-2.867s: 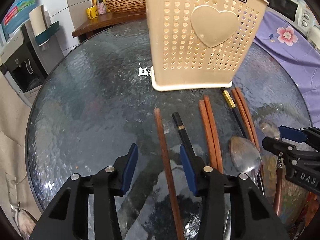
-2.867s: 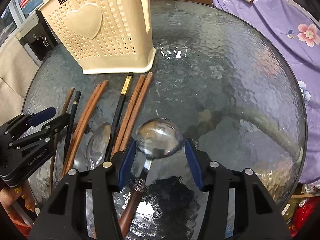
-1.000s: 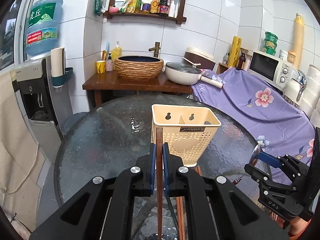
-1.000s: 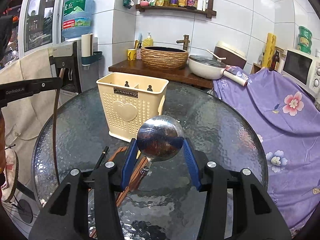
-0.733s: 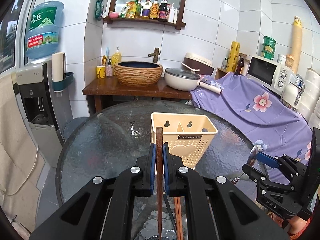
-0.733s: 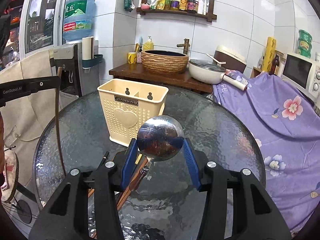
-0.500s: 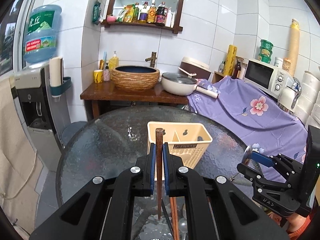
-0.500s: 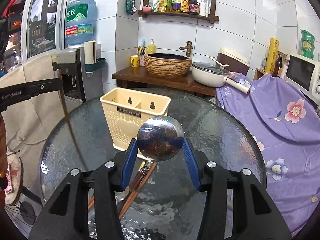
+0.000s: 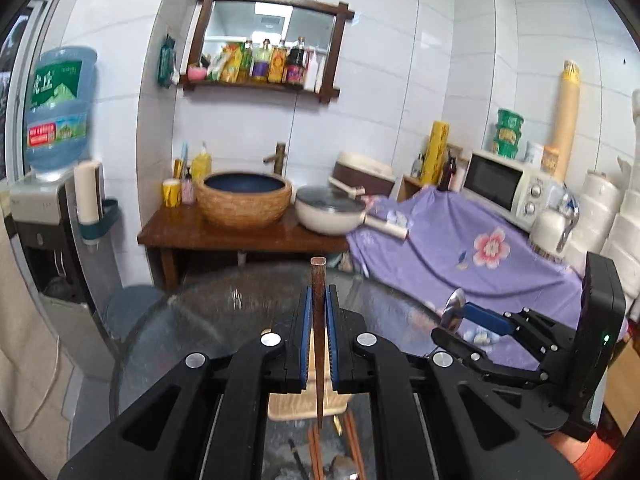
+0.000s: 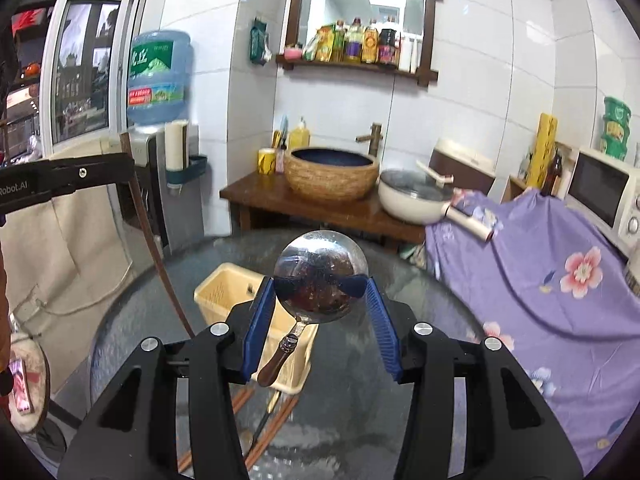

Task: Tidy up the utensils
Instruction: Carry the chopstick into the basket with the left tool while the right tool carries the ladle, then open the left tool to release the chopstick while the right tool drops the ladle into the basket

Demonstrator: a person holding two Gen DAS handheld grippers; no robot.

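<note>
Two utensils lifted, none in the cream holder (image 10: 224,292) yet: brown chopstick (image 9: 319,320) pinched upright in left gripper (image 9: 319,334) at frame centre; spoon (image 10: 320,276) clamped by its bowl in half-open right gripper (image 10: 320,320). More chopsticks (image 10: 256,440) left on glass table (image 10: 420,292), lower centre.

Your left gripper (image 9: 319,312) pinches a matt brown wooden chopstick (image 9: 319,344); your right gripper (image 10: 320,300) holds a mirror-bright metal spoon (image 10: 320,276) with a glossy, seemingly wooden handle. Below: a perforated cream plastic caddy (image 10: 228,296) on a pebbled glass table (image 10: 420,304).
</note>
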